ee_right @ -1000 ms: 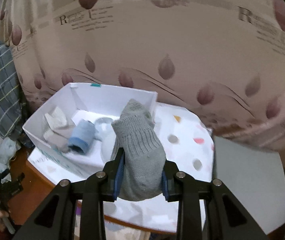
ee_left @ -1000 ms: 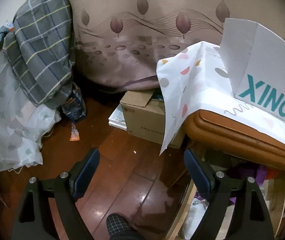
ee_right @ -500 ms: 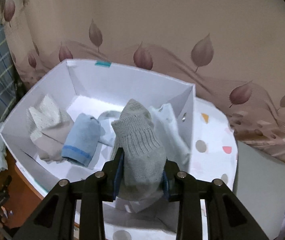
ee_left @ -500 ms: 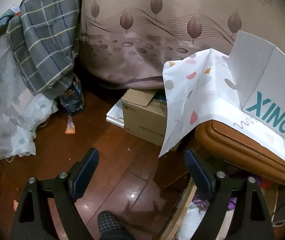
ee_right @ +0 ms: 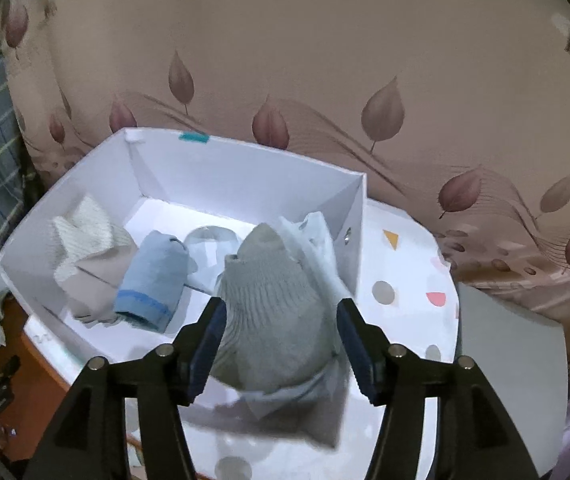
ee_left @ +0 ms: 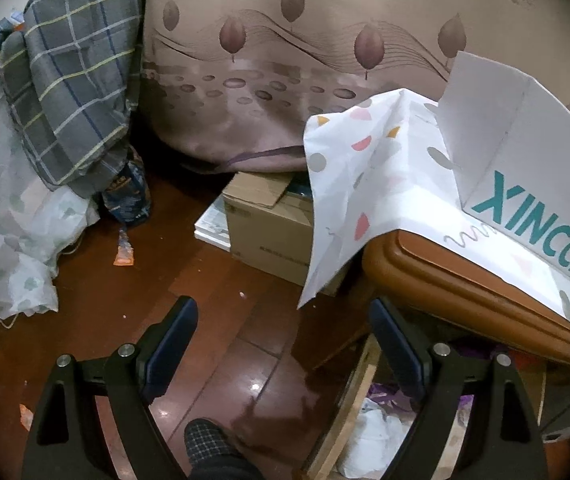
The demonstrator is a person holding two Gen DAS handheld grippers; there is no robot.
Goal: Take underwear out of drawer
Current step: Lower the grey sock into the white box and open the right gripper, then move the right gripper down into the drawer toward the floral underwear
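Left view: left gripper (ee_left: 281,344) spread wide, nothing between the fingers, just hanging over the wood floor (ee_left: 189,280). Open drawer (ee_left: 369,420) down at the lower right, tucked under the table edge (ee_left: 445,276), with white and purple cloth inside, so probably more to fetch. White box (ee_left: 525,184) up on the table over a dotted cloth (ee_left: 365,184). Plenty of free floor ahead; cardboard box (ee_left: 269,224) and plaid blanket (ee_left: 73,80) well apart from the fingers. Table edge close on the right, worth minding on any reach into the drawer.

Right view: right gripper (ee_right: 281,340) parted, fingers standing off both sides of the grey sock (ee_right: 273,312), looks let go. Sock blurry, sitting at the near right corner of the white box (ee_right: 245,168) on top of some pale cloth (ee_right: 313,240), lower end drooping over the near rim; can't tell if fully settled. Blue roll (ee_right: 153,280) and a beige folded piece (ee_right: 89,256) already in the box, to the left. So this item reads as basically delivered; left to do is backing out and going for another. Box walls close on the right side, open air above for pulling straight back.
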